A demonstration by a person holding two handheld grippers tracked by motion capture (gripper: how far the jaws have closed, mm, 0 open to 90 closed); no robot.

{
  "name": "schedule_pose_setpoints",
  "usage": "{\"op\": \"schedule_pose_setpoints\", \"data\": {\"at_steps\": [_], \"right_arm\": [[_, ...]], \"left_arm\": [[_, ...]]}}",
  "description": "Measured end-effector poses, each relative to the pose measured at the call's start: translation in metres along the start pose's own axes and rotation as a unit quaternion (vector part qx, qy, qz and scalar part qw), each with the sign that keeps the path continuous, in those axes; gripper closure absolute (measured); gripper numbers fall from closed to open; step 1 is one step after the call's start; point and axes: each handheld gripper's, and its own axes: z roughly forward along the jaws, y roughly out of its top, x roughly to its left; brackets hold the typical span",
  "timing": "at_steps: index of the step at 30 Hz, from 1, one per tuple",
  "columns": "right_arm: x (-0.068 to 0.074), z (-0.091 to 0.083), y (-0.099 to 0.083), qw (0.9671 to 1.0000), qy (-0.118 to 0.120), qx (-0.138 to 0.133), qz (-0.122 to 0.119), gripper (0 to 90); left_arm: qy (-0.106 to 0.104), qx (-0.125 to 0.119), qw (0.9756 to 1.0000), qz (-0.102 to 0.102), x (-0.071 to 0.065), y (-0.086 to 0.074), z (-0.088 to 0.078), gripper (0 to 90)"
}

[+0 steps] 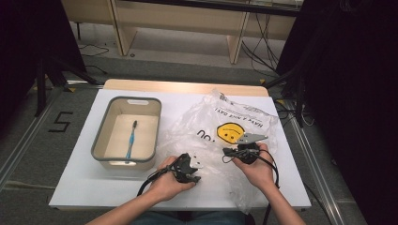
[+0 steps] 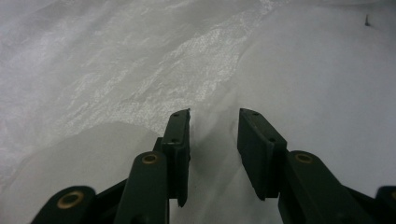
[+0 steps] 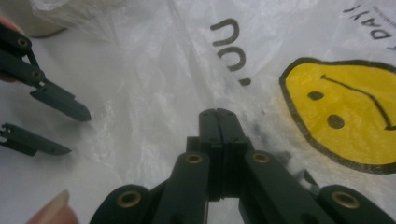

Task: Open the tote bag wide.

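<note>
A person's forearms reach in over the near edge of a white counter (image 1: 84, 187), each hand working a hand-held gripper. The left hand-held gripper (image 1: 196, 171) rests low at the edge of a crumpled clear plastic bag (image 1: 211, 136), its jaws parted with nothing between them, seen close in the left gripper view (image 2: 214, 126) and from the side in the right gripper view (image 3: 67, 128). The right hand-held gripper (image 1: 226, 152) lies on the bag, its jaws pressed together (image 3: 218, 114); whether any film is pinched there cannot be told. The bag carries a yellow smiley face (image 3: 341, 112) and black lettering. To the left stands a grey-rimmed tub (image 1: 101, 136) holding a blue toothbrush (image 1: 131, 140).
</note>
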Motion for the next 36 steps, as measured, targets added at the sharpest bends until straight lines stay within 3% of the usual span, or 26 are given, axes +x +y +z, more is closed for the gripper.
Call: {"op": "schedule_pose_setpoints", "data": {"at_steps": [6,7,8,9,10,11,12,13,16,20,23,26,34,36], "right_arm": [[0.001,-0.005,0.003,0.9997,-0.011,-0.02,-0.001,90.0],[0.002,-0.005,0.004,0.9997,-0.011,-0.02,0.0,90.0],[0.002,-0.005,0.004,0.9998,-0.01,-0.02,0.0,90.0],[0.002,-0.005,0.004,0.9998,-0.01,-0.02,0.0,90.0],[0.002,-0.005,0.004,0.9998,-0.01,-0.02,0.0,90.0],[0.002,-0.005,0.004,0.9998,-0.009,-0.02,0.0,90.0],[0.002,-0.005,0.004,0.9998,-0.009,-0.02,0.0,90.0],[0.002,-0.005,0.004,0.9997,-0.01,-0.022,0.0,90.0],[0.003,-0.006,0.005,0.9995,-0.011,-0.028,0.003,90.0],[0.004,-0.009,0.007,0.9992,-0.012,-0.038,0.008,90.0],[0.004,-0.012,0.01,0.9986,-0.017,-0.05,0.009,90.0],[0.004,-0.015,0.012,0.998,-0.022,-0.059,0.008,90.0],[0.004,-0.026,0.02,0.9918,-0.064,-0.11,0.001,90.0],[0.002,-0.032,0.024,0.9878,-0.08,-0.134,0.001,90.0]], "left_arm": [[0.008,-0.01,0.9999,0.002,0.0,0.0,-0.001,66.4],[0.013,-0.029,0.9995,-0.003,0.001,0.002,-0.004,67.0],[0.013,-0.029,0.9995,-0.003,0.001,0.002,-0.004,67.7],[0.02,-0.055,0.9982,-0.012,0.002,0.005,-0.007,68.9],[0.02,-0.055,0.9982,-0.012,0.002,0.005,-0.007,70.5],[0.036,-0.076,0.9963,-0.013,0.001,0.01,-0.01,73.5],[0.036,-0.076,0.9963,-0.013,0.001,0.01,-0.01,77.3],[0.049,-0.087,0.9948,-0.019,0.001,0.015,-0.009,81.0],[0.06,-0.084,0.9943,-0.028,0.003,0.017,-0.003,88.3],[0.061,-0.07,0.9951,-0.034,0.006,0.017,0.014,89.0],[0.055,-0.048,0.9971,-0.021,0.005,0.014,0.023,89.0],[0.057,-0.05,0.997,-0.017,0.005,0.014,0.023,89.0],[0.063,-0.051,0.9967,-0.006,0.003,0.014,0.024,88.8],[0.062,-0.051,0.9967,-0.006,0.003,0.014,0.024,88.8]]}}
